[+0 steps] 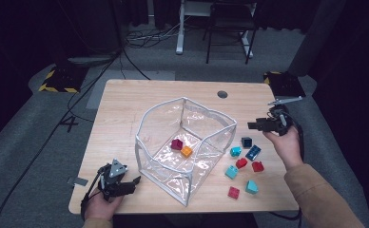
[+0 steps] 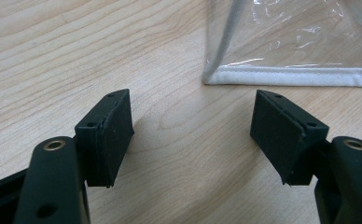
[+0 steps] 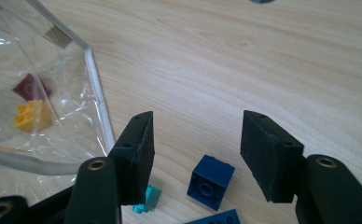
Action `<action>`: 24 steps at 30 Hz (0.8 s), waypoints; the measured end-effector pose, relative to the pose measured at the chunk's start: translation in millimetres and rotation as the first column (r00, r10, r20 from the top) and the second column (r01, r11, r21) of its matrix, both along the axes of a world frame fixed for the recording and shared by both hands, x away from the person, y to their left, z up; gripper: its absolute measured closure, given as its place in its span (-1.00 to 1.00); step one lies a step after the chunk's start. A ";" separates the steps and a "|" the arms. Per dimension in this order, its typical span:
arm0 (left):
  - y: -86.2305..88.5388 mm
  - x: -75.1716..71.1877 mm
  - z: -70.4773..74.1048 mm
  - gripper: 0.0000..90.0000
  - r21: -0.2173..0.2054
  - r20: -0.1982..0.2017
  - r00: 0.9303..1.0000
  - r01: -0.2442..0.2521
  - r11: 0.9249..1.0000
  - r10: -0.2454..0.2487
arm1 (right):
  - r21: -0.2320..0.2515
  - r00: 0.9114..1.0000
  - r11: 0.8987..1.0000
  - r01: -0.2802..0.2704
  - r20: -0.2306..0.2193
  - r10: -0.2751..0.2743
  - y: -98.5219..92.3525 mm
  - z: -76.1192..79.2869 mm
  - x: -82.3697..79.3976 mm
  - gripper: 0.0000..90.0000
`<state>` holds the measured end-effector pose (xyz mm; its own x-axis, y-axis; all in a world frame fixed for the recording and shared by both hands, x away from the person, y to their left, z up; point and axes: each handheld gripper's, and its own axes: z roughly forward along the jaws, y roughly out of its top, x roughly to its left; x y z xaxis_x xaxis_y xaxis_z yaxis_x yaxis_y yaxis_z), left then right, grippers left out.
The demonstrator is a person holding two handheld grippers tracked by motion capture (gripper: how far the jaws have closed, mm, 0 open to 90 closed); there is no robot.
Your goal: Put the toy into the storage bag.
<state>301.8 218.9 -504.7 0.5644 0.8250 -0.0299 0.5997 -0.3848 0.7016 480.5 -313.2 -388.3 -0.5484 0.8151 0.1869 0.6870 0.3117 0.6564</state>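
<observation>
Dark-blue block (image 3: 210, 181) on table (image 1: 125, 109), just right of clear bin (image 1: 147, 147), below and between pads of right gripper (image 3: 195, 156); jaws apart, empty. Judged step: approach for pick. Next: lower, centre, close. Left gripper (image 2: 193, 135) wide, empty, resting near bin corner.

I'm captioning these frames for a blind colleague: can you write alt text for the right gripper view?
The right gripper hangs with its two black jaws open above a dark blue brick on a wooden table. To the left, a clear plastic bin holds a yellow brick and a dark red brick.
</observation>
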 end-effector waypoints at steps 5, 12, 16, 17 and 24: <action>0.0 0.0 0.0 -0.33 0.000 0.000 1.000 0.000 1.000 0.000 | -0.040 1.000 0.999 0.009 -0.029 -0.010 3.7 -17.6 0.7 0.04; 0.0 0.0 0.0 -0.33 -0.001 0.000 1.000 0.000 1.000 0.000 | -0.064 0.996 0.998 0.009 -0.092 -0.015 10.8 -44.0 3.9 0.09; -0.1 0.0 0.0 -0.33 -0.001 0.000 1.000 0.000 1.000 0.000 | -0.077 0.994 0.997 0.013 -0.105 -0.022 12.1 -53.2 5.4 0.10; 0.0 0.0 0.0 -0.33 0.000 0.000 1.000 0.000 1.000 0.000 | -0.081 0.994 0.997 0.017 -0.106 -0.025 12.2 -54.6 5.8 0.10; 0.0 0.2 -0.1 -0.33 -0.002 0.001 1.000 -0.003 1.000 0.003 | -0.131 0.990 0.991 0.029 -0.132 -0.047 16.7 -70.8 6.5 0.14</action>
<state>302.0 218.9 -504.8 0.5617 0.8268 -0.0312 0.6004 -0.3814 0.7029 487.0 -296.5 -459.1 -0.4936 0.8568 0.1494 0.7790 0.3591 0.5140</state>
